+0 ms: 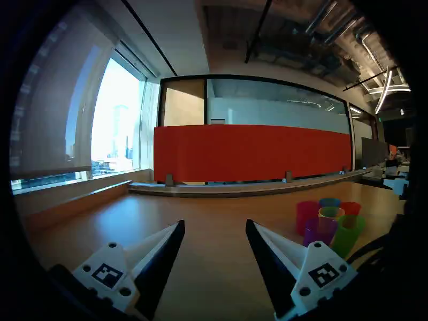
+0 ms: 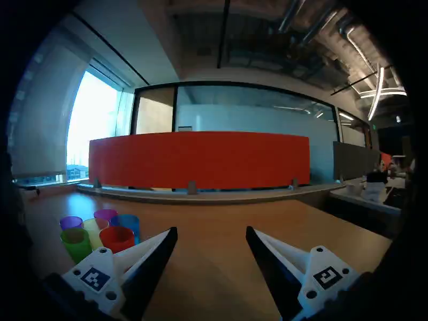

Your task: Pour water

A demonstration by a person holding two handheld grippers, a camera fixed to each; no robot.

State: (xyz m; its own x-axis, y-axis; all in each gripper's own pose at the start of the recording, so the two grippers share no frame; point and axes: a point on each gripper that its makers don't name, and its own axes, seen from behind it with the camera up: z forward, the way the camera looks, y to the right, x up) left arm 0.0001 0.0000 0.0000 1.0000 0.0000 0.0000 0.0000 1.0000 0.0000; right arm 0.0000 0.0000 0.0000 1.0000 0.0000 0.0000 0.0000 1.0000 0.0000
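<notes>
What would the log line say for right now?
left gripper: open, empty | right gripper: open, empty | colored plastic cups: clustered on wooden table | pouring: not started

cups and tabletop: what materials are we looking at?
Cups: probably thin plastic, tinted and translucent, since neighbouring colours show through the walls. Tabletop: wood-look brown surface with a satin finish and a soft, blurred sheen. It could be solid wood, veneer or laminate; I cannot tell which.

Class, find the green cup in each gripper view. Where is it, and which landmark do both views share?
Left gripper view: green cup lower right, at the front of the cups.
Right gripper view: green cup lower left, at the front of the cups.
Shared landmark: red divider across the middle.
</notes>
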